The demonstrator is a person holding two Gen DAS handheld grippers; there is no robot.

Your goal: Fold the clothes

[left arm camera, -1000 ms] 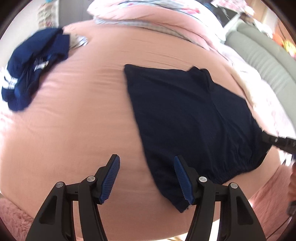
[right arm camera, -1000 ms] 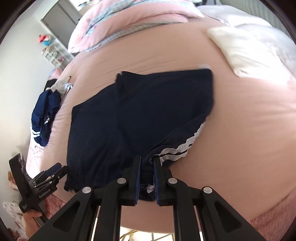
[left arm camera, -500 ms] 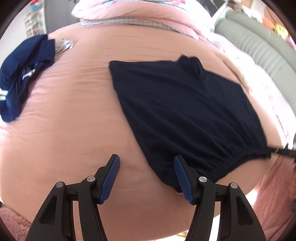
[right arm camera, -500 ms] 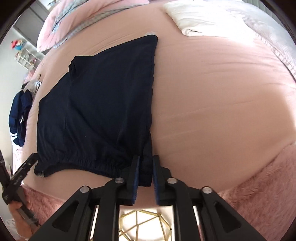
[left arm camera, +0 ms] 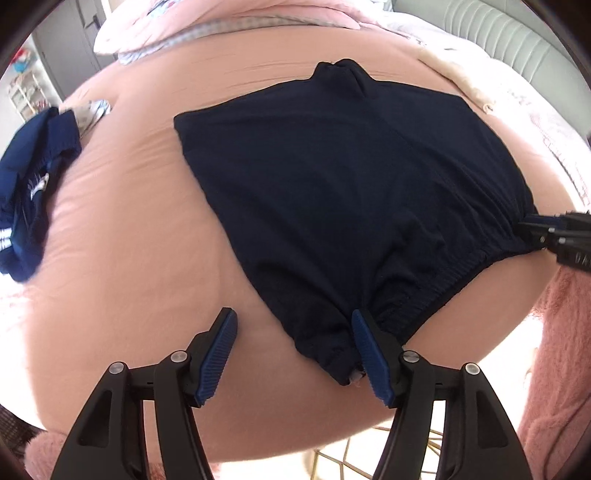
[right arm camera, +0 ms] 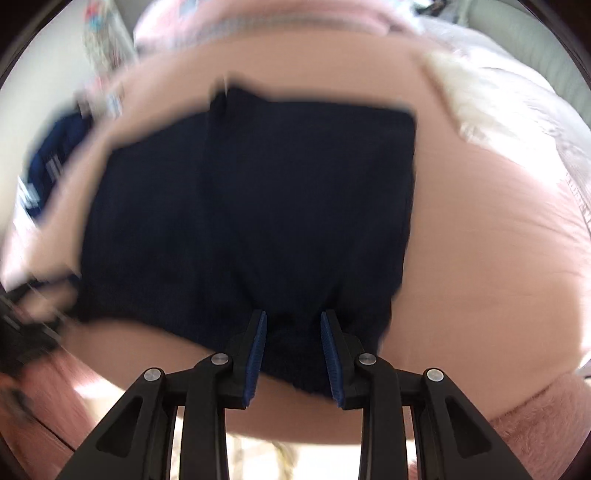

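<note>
A pair of dark navy shorts (left arm camera: 351, 192) lies flat on the pink bed (left arm camera: 147, 258), its elastic waistband toward me. My left gripper (left arm camera: 293, 354) is open; the near left corner of the waistband lies between its fingers, against the right pad (left arm camera: 365, 350). In the right wrist view, which is blurred, the shorts (right arm camera: 258, 206) fill the middle and my right gripper (right arm camera: 293, 350) is open, with the waistband edge between its pads. The right gripper also shows in the left wrist view (left arm camera: 554, 236) at the waistband's right end.
A crumpled blue garment with white stripes (left arm camera: 29, 192) lies at the bed's left side. A pink quilt (left arm camera: 221, 18) is piled at the far end. A white folded cloth (right arm camera: 480, 107) lies right of the shorts. A fuzzy pink blanket (left arm camera: 561, 350) hangs at the near right edge.
My right gripper has opened and let go of the waistband it was pinching. My left gripper has moved in, so the waistband's left corner now lies between its fingers.
</note>
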